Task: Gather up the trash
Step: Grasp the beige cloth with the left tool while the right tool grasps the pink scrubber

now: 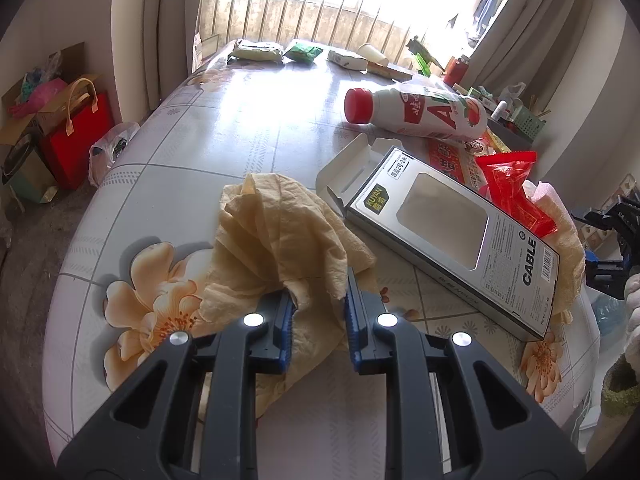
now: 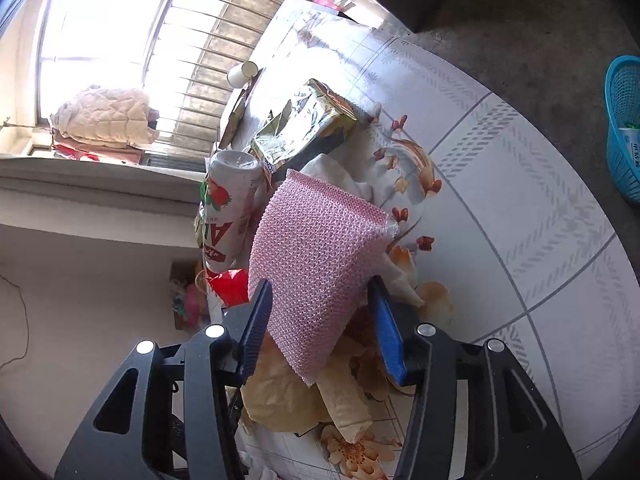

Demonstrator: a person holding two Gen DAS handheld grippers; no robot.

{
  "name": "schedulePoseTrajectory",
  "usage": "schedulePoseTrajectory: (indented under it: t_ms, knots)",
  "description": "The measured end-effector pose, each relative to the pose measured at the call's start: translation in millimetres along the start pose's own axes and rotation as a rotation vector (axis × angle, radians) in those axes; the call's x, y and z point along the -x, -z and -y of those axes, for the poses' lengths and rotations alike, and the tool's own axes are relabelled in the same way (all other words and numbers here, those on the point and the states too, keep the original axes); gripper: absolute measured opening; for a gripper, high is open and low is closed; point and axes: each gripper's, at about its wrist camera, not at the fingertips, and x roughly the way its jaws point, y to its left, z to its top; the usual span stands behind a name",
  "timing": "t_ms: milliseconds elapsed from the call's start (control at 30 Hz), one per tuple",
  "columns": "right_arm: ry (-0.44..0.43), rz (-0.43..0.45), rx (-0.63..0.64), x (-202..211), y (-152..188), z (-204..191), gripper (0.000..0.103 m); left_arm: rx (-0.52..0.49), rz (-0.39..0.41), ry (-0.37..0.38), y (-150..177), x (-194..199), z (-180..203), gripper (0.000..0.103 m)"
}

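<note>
My left gripper [image 1: 319, 306] is shut on a crumpled tan paper napkin [image 1: 276, 228] at the near edge of the flowered table [image 1: 208, 128]. Beside it lie a grey cable box [image 1: 452, 232], a red wrapper [image 1: 516, 192] and a white bottle with a red cap [image 1: 416, 114] on its side. In the right wrist view, my right gripper [image 2: 320, 288] is shut on a sheet of pink bubble wrap [image 2: 316, 248], both blue pads against its edges. Behind it are the same bottle [image 2: 228, 208] and a foil packet [image 2: 304, 120]. More tan paper [image 2: 288, 392] lies under the jaws.
A blue plastic basket [image 2: 624, 120] stands on the floor past the table's right side. Packets and a paper cup [image 1: 372, 54] line the far table edge by the window bars. Bags, one of them red [image 1: 76, 136], sit on the floor at the left.
</note>
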Motion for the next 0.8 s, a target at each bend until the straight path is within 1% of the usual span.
schedulePoseTrajectory:
  t_ms: [67,233,367,600,667,733,800]
  knots:
    - [-0.011,0.001,-0.005,3,1,3,0.036,0.000,0.000,0.000,0,0,0,0.020]
    - [-0.050,0.006,-0.002,12,7,6,0.029,0.000,0.001,-0.001,0,0,0,0.020]
    - [-0.079,0.015,0.018,21,10,3,0.026,-0.001,0.001,0.000,0,0,0,0.020]
    - [-0.143,0.039,0.045,41,13,-4,0.024,0.002,0.000,0.001,0,0,0,0.020]
    - [-0.156,0.048,0.051,47,14,-7,0.023,0.008,-0.001,0.000,0,1,-1,0.018]
    - [-0.167,0.058,0.052,52,12,-9,0.023,0.022,-0.003,-0.001,-2,2,-5,0.013]
    - [-0.177,0.068,0.054,58,12,-9,0.023,0.042,0.001,0.001,-4,6,-11,0.010]
